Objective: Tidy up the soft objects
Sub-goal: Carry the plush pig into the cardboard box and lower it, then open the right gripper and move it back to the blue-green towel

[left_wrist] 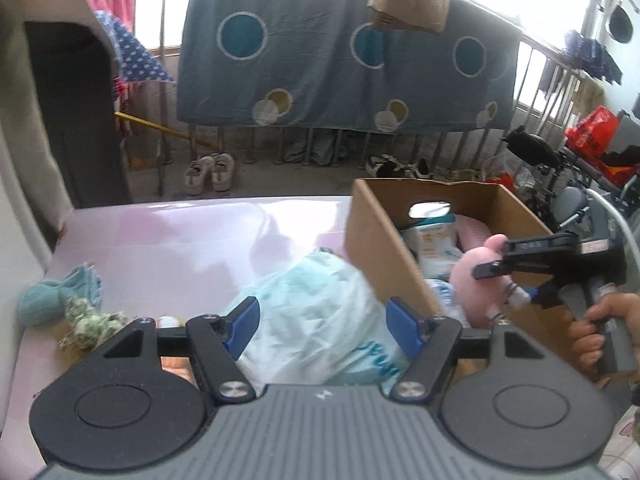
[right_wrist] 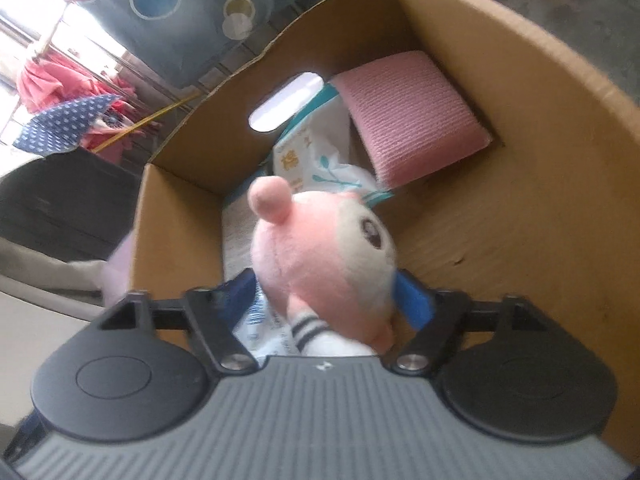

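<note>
Blue spotted sheet (left_wrist: 344, 52) over railing, pale shoes (left_wrist: 211, 172) below (perhaps sneakers).

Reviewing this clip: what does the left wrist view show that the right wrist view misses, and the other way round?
Left wrist only: the pale plastic bag between the left gripper fingers, the teal knit item on the pink table, the white shoes, and the right gripper seen from outside. Right wrist only: the pink ribbed pad deep in the box. Both: the cardboard box, the pink plush toy over it, and the hanging blue sheet.
</note>
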